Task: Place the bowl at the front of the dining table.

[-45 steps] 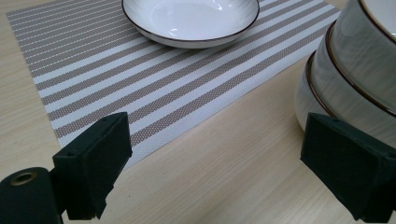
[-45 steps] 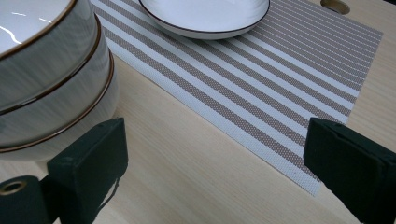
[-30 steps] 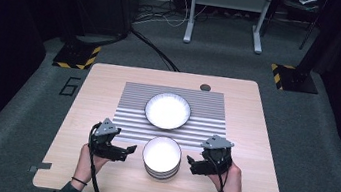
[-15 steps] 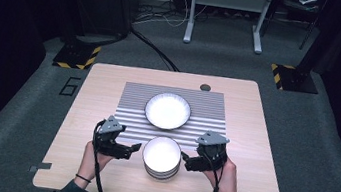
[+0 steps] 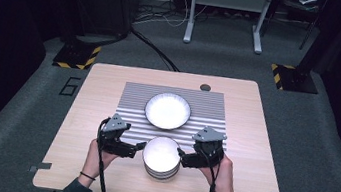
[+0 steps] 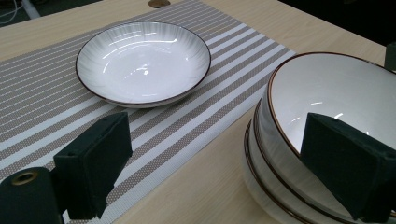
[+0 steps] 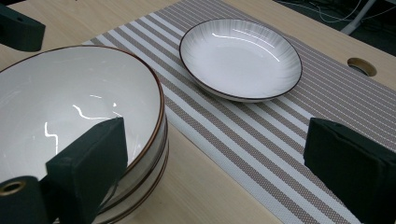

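A stack of white bowls with brown rims [image 5: 161, 156] stands at the table's near middle, also seen as the stack [image 6: 327, 93] and the stack [image 7: 70, 102]. A shallow white bowl [image 5: 168, 111] rests behind it on the striped mat [image 5: 207, 106]. My left gripper [image 5: 137, 147] is open at the stack's left side. In the left gripper view my left gripper [image 6: 217, 135] has one jaw over the top bowl's rim and the other outside it. My right gripper [image 5: 181, 154] is open at the stack's right side. My right gripper [image 7: 215, 135] straddles the rim likewise. Contact is unclear.
The wooden table [image 5: 98, 91] has a round cable hole [image 5: 205, 87] at its far edge. Bare wood lies left and right of the mat. The shallow bowl [image 6: 142, 60] lies just beyond the jaws. A metal stand [image 5: 227, 3] stands on the floor behind.
Both grippers have moved inward toward the bowl stack, so a jaw of each now reaches its rim. The bowls have not moved.
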Demonstrator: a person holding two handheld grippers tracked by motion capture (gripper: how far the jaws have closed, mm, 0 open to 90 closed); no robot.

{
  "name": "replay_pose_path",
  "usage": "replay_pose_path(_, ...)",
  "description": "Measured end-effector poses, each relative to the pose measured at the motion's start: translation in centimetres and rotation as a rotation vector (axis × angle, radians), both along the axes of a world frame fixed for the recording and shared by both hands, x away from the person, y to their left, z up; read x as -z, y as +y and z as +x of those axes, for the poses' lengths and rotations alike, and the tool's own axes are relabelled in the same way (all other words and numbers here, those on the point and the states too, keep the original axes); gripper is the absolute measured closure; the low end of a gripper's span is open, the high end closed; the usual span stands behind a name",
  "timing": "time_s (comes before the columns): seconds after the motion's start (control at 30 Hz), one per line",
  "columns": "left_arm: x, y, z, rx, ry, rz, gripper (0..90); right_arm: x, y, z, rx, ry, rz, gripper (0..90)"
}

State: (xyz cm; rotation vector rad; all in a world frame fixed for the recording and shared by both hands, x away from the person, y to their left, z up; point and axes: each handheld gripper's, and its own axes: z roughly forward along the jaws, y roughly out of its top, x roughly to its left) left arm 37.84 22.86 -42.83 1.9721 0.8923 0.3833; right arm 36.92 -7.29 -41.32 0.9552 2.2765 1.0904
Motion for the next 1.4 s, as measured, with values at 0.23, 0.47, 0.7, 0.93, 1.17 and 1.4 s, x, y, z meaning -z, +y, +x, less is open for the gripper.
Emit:
replay_pose_path(0.23,-0.1,-1.0,0.1,0.023,-0.002,0.011,8.6,0.1,1.0,0.0,-0.021,0.004,-0.013,5.5)
replay_pose_path(0.47,0.1,-1.9,0.3,0.044,-0.001,0.023,8.7,0.5,2.0,0.2,-0.056,0.028,-0.034,7.5)
replay_pose_path(0.7,0.5,-2.8,0.4,0.068,0.011,0.052,8.7,1.1,3.0,0.6,-0.073,0.066,-0.037,8.2)
replay_pose_path(0.93,0.9,-3.4,0.6,0.080,0.031,0.072,10.1,1.8,3.9,1.1,-0.098,0.120,-0.031,9.1)
replay_pose_path(1.17,1.2,-3.8,0.7,0.099,0.049,0.079,14.0,2.2,4.3,1.5,-0.098,0.146,-0.028,8.7)
replay_pose_path(1.4,1.3,-4.2,0.7,0.109,0.046,0.097,29.8,2.4,4.5,1.6,-0.094,0.166,-0.034,17.3)
